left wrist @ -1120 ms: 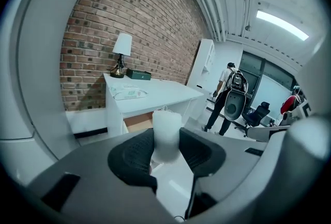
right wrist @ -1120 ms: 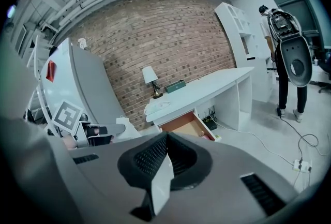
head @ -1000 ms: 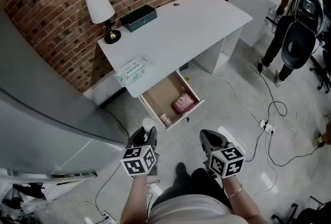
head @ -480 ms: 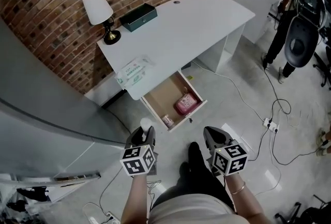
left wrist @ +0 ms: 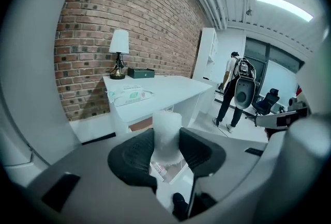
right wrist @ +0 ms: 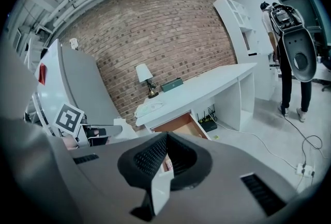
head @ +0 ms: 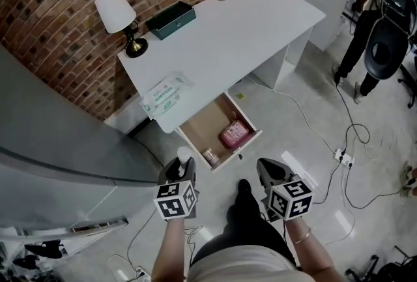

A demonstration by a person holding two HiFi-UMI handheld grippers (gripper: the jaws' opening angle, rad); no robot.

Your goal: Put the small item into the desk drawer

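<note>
- Head view: the left gripper [head: 180, 167] holds a small white item [head: 183, 157] upright in its jaws, on the near side of the open drawer [head: 203, 126] and not yet over it. The drawer juts out from under the white bench [head: 247, 33], and a pink pack [head: 234, 133] lies inside. The right gripper [head: 270, 169] hangs to the right of the left one.
- Left gripper view: the jaws are partly spread, and both pads [left wrist: 132, 158] pinch the pale cylinder-shaped item, which sticks up above them.
- Right gripper view: the jaws are pressed together at the tips with nothing between them; the drawer shows beyond.
</note>
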